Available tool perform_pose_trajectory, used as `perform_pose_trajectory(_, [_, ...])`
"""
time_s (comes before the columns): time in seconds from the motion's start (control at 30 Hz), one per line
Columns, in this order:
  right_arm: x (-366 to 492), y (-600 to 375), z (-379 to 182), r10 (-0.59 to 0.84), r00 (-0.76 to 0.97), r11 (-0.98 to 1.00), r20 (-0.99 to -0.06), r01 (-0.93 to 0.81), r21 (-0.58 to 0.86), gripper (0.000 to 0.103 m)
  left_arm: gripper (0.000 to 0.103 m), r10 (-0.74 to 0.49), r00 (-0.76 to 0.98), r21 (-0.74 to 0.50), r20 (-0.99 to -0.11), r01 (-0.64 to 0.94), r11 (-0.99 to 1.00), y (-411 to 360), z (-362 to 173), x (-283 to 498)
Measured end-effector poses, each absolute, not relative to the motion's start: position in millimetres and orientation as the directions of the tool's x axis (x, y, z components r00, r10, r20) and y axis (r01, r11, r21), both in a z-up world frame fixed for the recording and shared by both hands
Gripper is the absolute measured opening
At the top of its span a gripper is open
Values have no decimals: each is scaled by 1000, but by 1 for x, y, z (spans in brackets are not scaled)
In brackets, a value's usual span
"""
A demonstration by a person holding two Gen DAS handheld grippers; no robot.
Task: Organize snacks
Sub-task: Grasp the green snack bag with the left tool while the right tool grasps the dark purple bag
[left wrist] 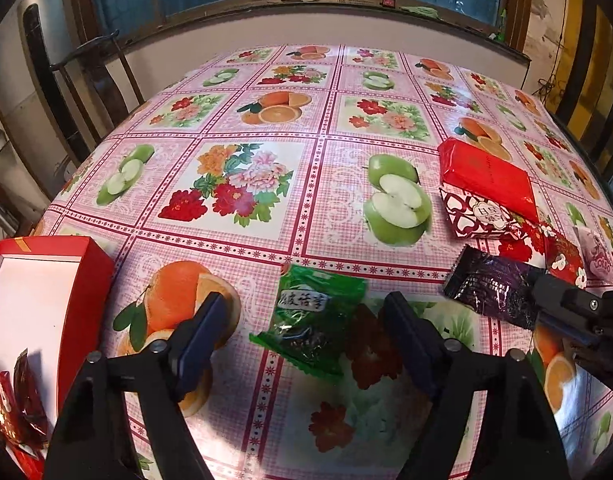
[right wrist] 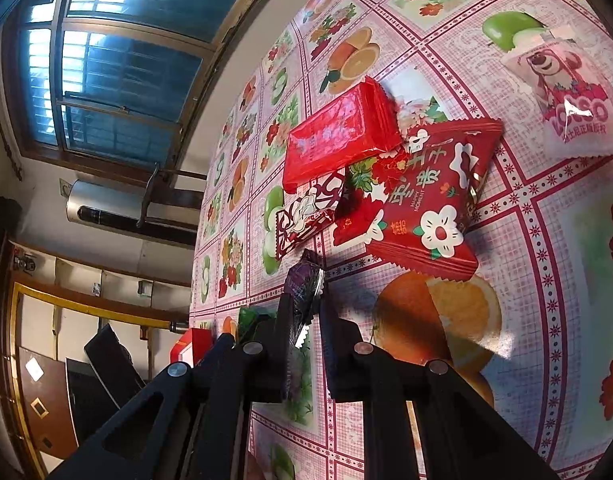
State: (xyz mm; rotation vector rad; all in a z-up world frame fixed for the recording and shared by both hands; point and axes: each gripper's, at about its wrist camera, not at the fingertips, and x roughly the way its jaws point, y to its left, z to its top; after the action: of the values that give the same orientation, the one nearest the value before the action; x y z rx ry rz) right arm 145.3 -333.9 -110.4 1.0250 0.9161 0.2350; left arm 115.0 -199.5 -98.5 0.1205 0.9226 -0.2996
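Though begun, far from done. Down at 8 o'clock in the left view, inside the red box (left wrist: 94, 280): just a few red snacks (left wrist: 10, 404), tucked in one corner. Lots of white room beside them.

Out on the fruit tablecloth (left wrist: 266, 120), more to put away. Right between the wide-open fingers of the left gripper (left wrist: 306, 308): a green packet (left wrist: 314, 320), flat on the cloth, not pinched yet. Looks like the next one to grab.

At 3 o'clock in that view, the right gripper (left wrist: 566, 304), squeezed tight on one end of a purple packet (left wrist: 494, 288). Looks lifted a bit off the cloth, though hard to be sure.

Up at 1 o'clock in the right view, a small pile waiting: a shiny red pack (right wrist: 338, 136), a heart packet (right wrist: 306, 216) peeking out under it, a red flower packet (right wrist: 430, 200) touching both. Off alone at 2 o'clock, a pink bear packet (right wrist: 566, 100).

So, by best guess: a few in, six to go.
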Motion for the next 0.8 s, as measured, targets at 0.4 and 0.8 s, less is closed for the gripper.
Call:
perform_pose_trajectory(0.4, [147,-333,-113,545,616,549,-569,251,797,15,39,-292,571,-106,-767,336,936,-189,-96,109])
perform_pose_trajectory(0.8, [149,-321,-99,588,633,541,-504,155,827,15,39,-307,599,-129,-739,322,938,-166,-86,82])
